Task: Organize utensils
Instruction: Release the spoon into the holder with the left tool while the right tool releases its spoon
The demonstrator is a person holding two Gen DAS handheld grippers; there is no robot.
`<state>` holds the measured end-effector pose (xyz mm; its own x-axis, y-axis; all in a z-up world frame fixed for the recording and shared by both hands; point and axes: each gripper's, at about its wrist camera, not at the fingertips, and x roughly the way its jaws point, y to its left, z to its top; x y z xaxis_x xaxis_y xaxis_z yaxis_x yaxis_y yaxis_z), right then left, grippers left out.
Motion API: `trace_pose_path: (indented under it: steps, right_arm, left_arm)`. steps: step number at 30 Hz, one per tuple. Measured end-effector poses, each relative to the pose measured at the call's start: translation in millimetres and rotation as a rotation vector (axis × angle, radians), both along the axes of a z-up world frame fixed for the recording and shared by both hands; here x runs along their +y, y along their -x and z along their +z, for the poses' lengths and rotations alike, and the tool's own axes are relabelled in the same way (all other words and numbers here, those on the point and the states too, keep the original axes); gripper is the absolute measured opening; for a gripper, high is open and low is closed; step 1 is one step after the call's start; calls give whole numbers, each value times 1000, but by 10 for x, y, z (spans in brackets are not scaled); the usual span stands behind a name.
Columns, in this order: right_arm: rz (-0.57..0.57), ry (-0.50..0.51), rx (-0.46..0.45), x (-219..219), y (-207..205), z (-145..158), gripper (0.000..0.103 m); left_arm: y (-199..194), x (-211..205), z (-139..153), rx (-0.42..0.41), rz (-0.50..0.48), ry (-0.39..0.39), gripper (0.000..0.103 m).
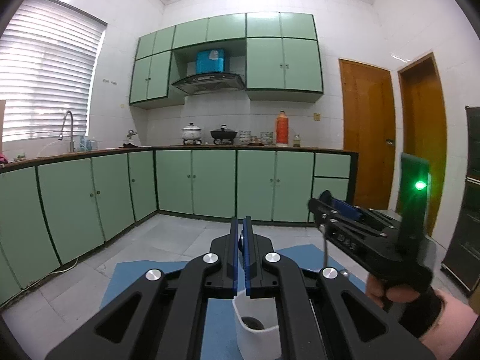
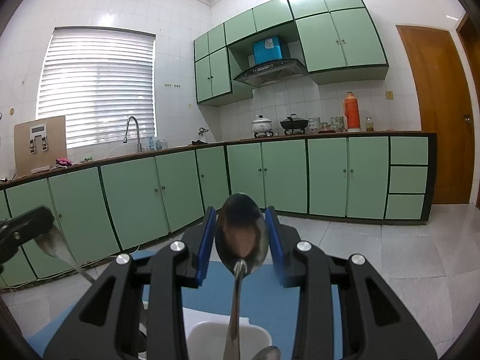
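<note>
I hold a spoon (image 2: 241, 237) bowl-up between my right fingers (image 2: 207, 240), its handle running down toward the white cup (image 2: 228, 337) below them; the pads sit just beside the bowl, and I cannot tell whether they pinch it. My left gripper (image 1: 243, 252) has its fingers nearly together on the thin edge of another utensil (image 2: 58, 247), above the same cup (image 1: 258, 327). One more spoon (image 2: 267, 354) shows at the cup's rim, so I judge sorting partly done: two pieces are not yet in. All this sits over a blue mat (image 1: 135, 279).
</note>
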<state>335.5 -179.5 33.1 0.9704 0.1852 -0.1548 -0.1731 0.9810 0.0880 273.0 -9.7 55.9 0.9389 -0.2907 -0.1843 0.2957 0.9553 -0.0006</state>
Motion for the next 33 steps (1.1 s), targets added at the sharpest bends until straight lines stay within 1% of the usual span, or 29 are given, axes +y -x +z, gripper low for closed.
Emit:
trace_pose_path:
  steps: [4, 6, 8, 12, 17, 22, 25, 26, 28, 29, 33]
  right_arm:
    - [0, 7, 6, 60, 17, -27, 33]
    - [2, 4, 12, 75, 29, -47, 33]
    - [2, 3, 16, 86, 33, -53, 33]
    - [5, 1, 28, 98, 65, -103, 33]
    - [10, -2, 41, 114, 89, -154, 33]
    - [20, -2, 57, 133, 110, -206, 33]
    - [27, -10, 72, 130, 126, -239, 34]
    - [26, -13, 73, 114, 129, -238, 35]
    - [22, -16, 73, 112, 146, -248, 41]
    - [21, -16, 73, 113, 155, -248, 41]
    - [23, -25, 71, 86, 202, -234, 41]
  left_arm:
    - [-55, -124, -105, 35, -13, -58, 3]
    - [-104, -159, -175, 64, -16, -67, 3]
    - [-165, -178, -263, 95, -14, -64, 3]
    - [-261, -167, -353, 122, 3, -43, 4]
    - [-348, -155, -452, 134, 19, -24, 4]
    - [-392, -171, -516, 151, 24, -22, 6]
    - [-403, -150, -530, 160, 21, -9, 16]
    - [-420, -149, -527, 161, 22, -7, 21]
    - [-417, -138, -523, 162, 23, 2, 27]
    - [-416, -132, -521, 162, 23, 4, 29]
    - [-392, -107, -510, 157, 23, 14, 35]
